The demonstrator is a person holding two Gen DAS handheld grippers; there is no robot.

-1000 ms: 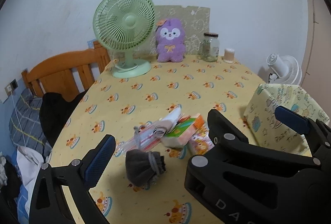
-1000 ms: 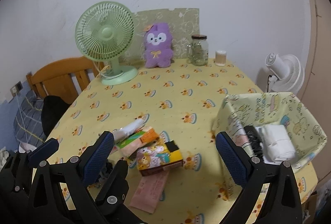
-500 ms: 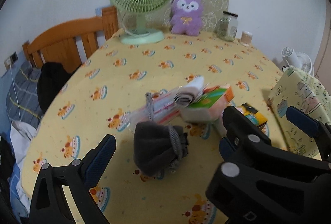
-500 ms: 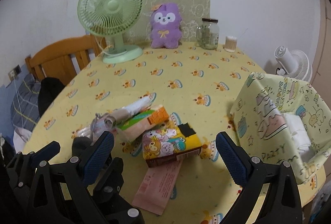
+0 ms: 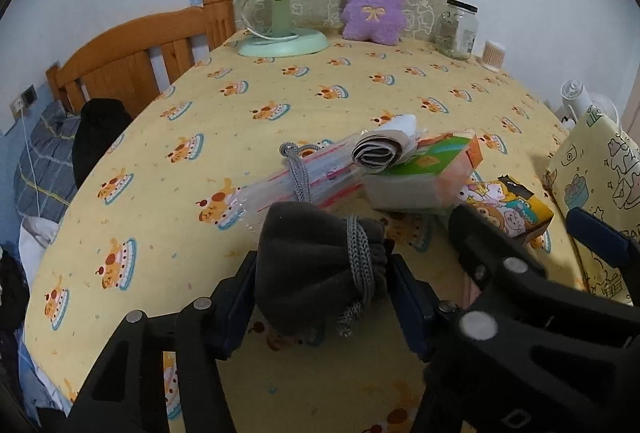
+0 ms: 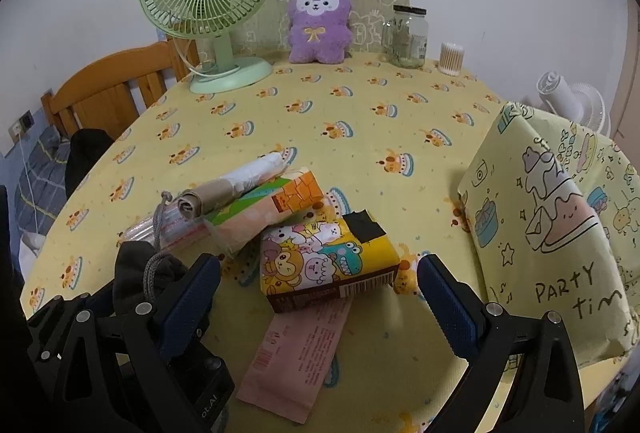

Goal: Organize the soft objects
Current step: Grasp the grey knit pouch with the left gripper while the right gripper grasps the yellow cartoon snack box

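A dark grey drawstring pouch (image 5: pixel 316 265) lies on the yellow tablecloth (image 5: pixel 304 93); my left gripper (image 5: pixel 324 297) is shut on it, pads pressing both sides. The pouch also shows in the right wrist view (image 6: pixel 140 273). Its grey cord (image 5: pixel 298 173) trails over a clear plastic packet (image 5: pixel 288 181). My right gripper (image 6: pixel 320 297) is open and empty, straddling a yellow cartoon tissue pack (image 6: pixel 324 261) and a pink sachet (image 6: pixel 296 349). A yellow fabric storage basket (image 6: pixel 552 233) stands at the right.
A green-orange tissue pack (image 6: pixel 264 213) with a rolled cloth (image 6: pixel 232 185) on it lies mid-table. At the back stand a green fan (image 6: pixel 208 13), a purple plush (image 6: pixel 318 21), a glass jar (image 6: pixel 408 37) and a cotton swab tub (image 6: pixel 452 59). A wooden headboard (image 5: pixel 132 61) is left.
My left gripper moved down and forward onto the grey pouch and shut on it. My right gripper lowered toward the yellow tissue pack and stayed open.
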